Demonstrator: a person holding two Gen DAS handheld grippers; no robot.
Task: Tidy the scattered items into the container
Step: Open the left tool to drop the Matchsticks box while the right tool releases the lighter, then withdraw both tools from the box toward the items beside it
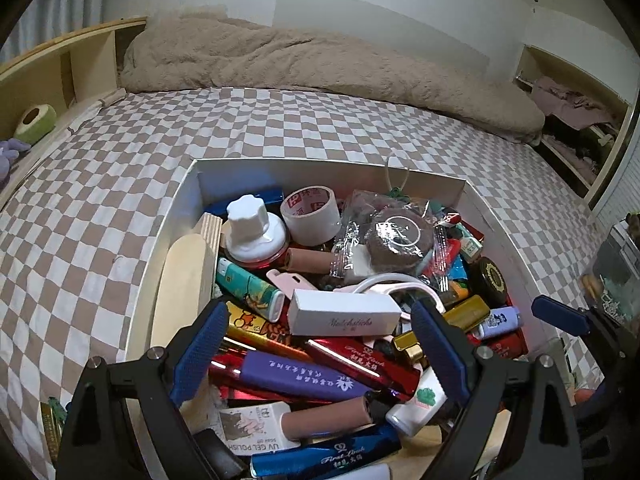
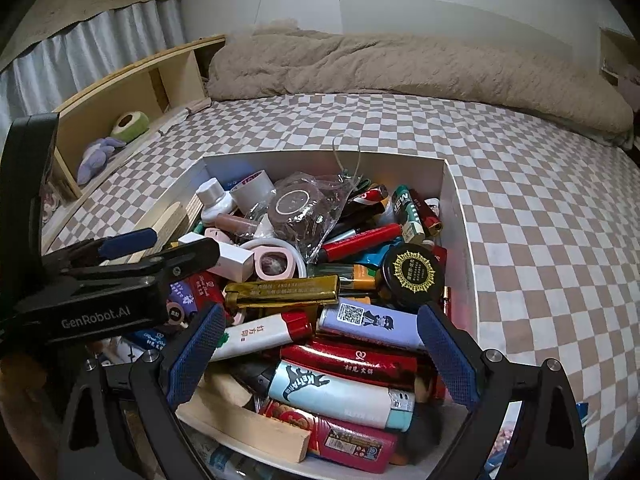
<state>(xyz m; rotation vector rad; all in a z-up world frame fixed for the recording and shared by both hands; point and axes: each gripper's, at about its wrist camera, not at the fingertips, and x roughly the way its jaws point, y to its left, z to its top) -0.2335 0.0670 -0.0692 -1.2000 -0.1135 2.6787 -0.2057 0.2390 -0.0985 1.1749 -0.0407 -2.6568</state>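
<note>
A white cardboard box [image 1: 320, 162] [image 2: 320, 156] stands on the checked bed sheet. It is heaped with lighters, a tape roll [image 1: 310, 216], a white matchstick box [image 1: 344, 316], a gold lighter [image 2: 280, 292] and a black round tin [image 2: 414, 276]. My left gripper [image 1: 319, 309] hangs open over the near left part of the heap, with nothing between its blue pads; the right wrist view shows it from the side [image 2: 186, 242]. My right gripper [image 2: 322, 312] is open over the near right part, empty too. One of its fingers [image 1: 560, 315] shows at the left view's edge. A small printed packet [image 1: 52, 432] lies outside the box.
The checked sheet [image 1: 100, 200] stretches around the box on all sides. A beige blanket [image 1: 320, 60] is bunched along the far wall. A wooden headboard shelf [image 1: 60, 64] on the left holds a green plush [image 1: 36, 120] and a purple one [image 2: 98, 156]. Clothes fill an open shelf [image 1: 572, 108] at right.
</note>
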